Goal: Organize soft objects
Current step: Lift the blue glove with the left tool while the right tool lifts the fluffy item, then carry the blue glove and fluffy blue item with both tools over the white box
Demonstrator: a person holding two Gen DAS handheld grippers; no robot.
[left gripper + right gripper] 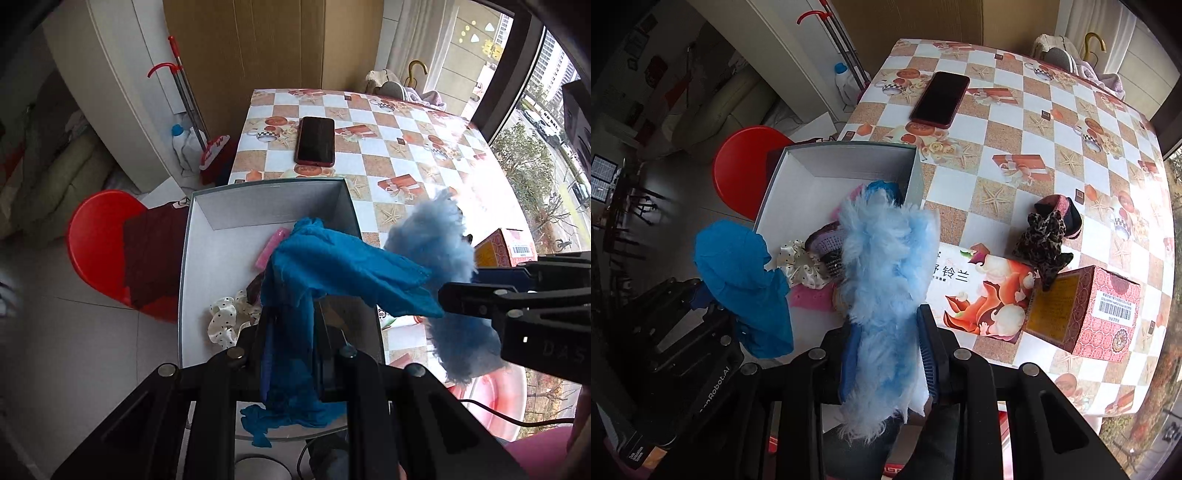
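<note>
We see the table [1015,122] with its checkered cover carrying an open grey box [798,184] at its near left corner, a dark phone [940,99] lying beyond it and two printed cartons to the right. Our left tool [291,332] is closed on a teal cloth [332,269] that hangs over the box, while our right tool [890,354] is clamped on a fluffy light-blue piece [886,266] held over the box's near right edge. Inside the box lie a polka-dot scrunchie [798,264] and a pink item [271,245], and a leopard-print scrunchie [1043,240] sits on the table by the cartons.
</note>
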